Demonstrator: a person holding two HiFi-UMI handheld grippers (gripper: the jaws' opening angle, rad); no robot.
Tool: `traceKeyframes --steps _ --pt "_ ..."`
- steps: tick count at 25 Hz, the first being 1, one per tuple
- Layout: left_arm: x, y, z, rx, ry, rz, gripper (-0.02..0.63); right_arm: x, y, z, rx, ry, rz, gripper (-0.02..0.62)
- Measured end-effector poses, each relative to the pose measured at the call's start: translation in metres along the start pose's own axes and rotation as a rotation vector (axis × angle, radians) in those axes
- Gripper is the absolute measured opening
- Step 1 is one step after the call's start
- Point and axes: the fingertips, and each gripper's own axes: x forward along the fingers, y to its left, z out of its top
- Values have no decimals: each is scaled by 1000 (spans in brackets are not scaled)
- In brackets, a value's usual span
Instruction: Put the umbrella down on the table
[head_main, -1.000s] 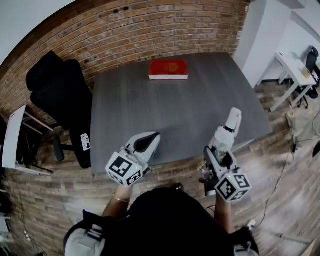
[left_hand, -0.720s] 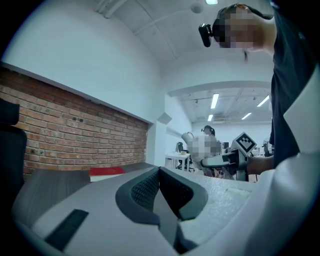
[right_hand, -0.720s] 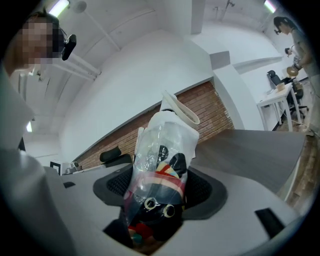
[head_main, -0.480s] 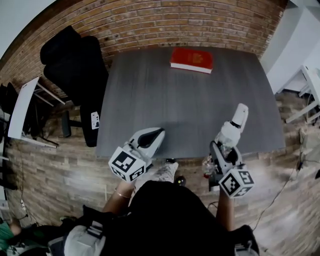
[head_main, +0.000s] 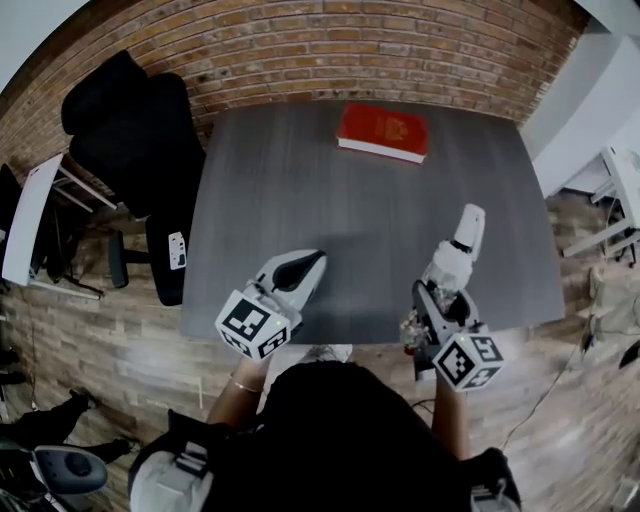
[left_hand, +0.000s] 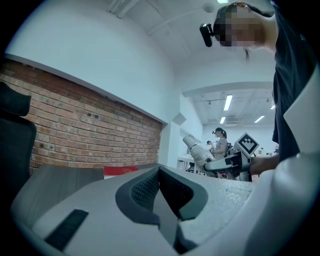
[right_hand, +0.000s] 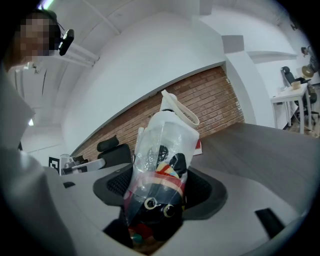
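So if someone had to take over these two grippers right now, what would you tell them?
Left gripper: jaws together, nothing in them, at the near edge of the table.
Right gripper: shut on the umbrella, a folded one in a clear plastic sleeve that points out over the table's near right part.
A red book lies at the far edge, out of the way.
Done: the umbrella is in hand at the table.
Left: lower it onto the bare tabletop and open the jaws.
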Motion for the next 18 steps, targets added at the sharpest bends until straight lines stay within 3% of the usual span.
traceKeyframes --steps 18 --pt "-3 80 -20 -39 26 133 2 107 -4 -40 -12 202 48 290"
